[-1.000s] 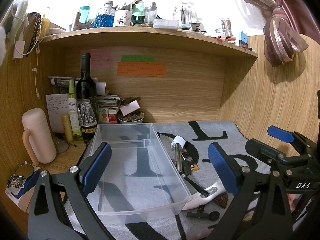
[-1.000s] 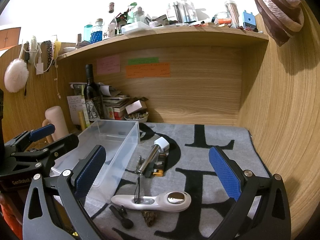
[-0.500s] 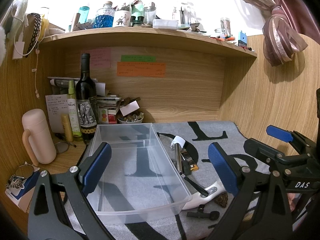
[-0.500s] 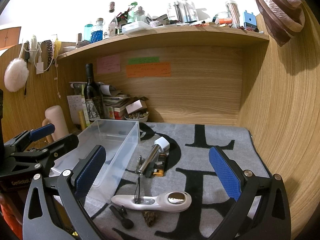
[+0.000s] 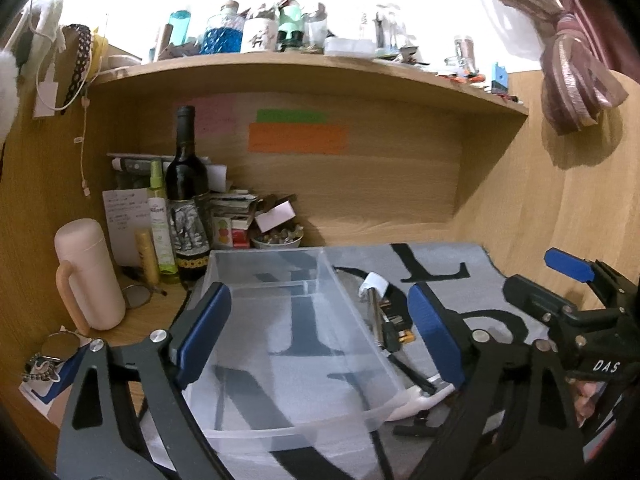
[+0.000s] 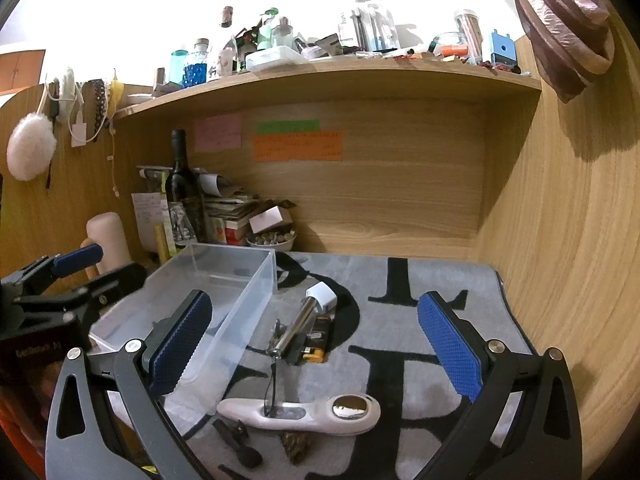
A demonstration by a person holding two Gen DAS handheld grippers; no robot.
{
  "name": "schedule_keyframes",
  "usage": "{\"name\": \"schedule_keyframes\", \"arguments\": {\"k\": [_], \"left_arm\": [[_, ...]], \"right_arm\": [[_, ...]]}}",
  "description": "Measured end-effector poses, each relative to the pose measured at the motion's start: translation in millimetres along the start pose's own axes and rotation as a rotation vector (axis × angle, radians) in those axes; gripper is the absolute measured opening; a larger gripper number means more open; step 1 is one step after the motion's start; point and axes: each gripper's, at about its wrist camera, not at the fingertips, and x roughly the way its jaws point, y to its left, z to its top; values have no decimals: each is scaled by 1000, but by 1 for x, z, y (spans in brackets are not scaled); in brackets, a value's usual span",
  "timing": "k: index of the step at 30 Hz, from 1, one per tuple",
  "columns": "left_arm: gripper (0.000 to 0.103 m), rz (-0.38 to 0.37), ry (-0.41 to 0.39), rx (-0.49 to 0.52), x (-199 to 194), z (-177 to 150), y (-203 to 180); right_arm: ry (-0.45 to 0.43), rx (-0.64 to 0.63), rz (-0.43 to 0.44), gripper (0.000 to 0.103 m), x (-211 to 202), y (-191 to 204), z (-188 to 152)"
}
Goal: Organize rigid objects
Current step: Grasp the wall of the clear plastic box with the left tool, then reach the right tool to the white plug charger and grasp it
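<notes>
A clear plastic bin (image 5: 296, 428) stands empty on the grey mat. My left gripper (image 5: 320, 334) hovers over its near end with the jaws closing; the bin's walls lie between the blue pads (image 5: 204, 332), which do not press on them. Right of the bin lie a metal cylinder with a white cap (image 6: 302, 320), a black and yellow lighter (image 6: 316, 346), thin wire glasses (image 6: 274, 376), a white handheld device (image 6: 308, 414), a black clip (image 6: 236, 440) and a brown lump (image 6: 296, 442). My right gripper (image 6: 314, 350) is open above these items, holding nothing.
A wine bottle (image 5: 186, 200), a pink tumbler (image 5: 88, 272), a bowl of pebbles (image 5: 276, 241) and stacked papers crowd the back left corner. A cluttered shelf (image 6: 320, 80) runs overhead. A wooden wall (image 6: 560, 260) closes the right side.
The left gripper's blue pads have drawn slightly closer together. The right gripper and the objects on the mat have not moved.
</notes>
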Motion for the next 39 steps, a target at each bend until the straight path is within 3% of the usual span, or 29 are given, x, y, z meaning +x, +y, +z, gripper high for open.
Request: {"name": "schedule_keyframes", "arguments": {"k": [6,10,19,27,32,35,39], "left_arm": [[73,53,63,4,11,4,24],[70,60,120,13,22,4,40],[48,55,353,-45,68,-1,87],[38,21,523,-83,107,-6,112],[30,-19,642,-94,124,-15,121],[29,-58,680,-111,129,-17,124],[18,-90,697,-104,133,-16,122]], "right_arm": [[40,19,11,98,14,-10,3],[84,25,23,92,26,-15,3],[183,-38,59,81,63,-15,11],[320,-60,96,70,115,-22,18],[388,-73,90,69,148,-26,21],[416,-79,96,69,171,-26,20],[483,-81,98,65,200,-21,15]]}}
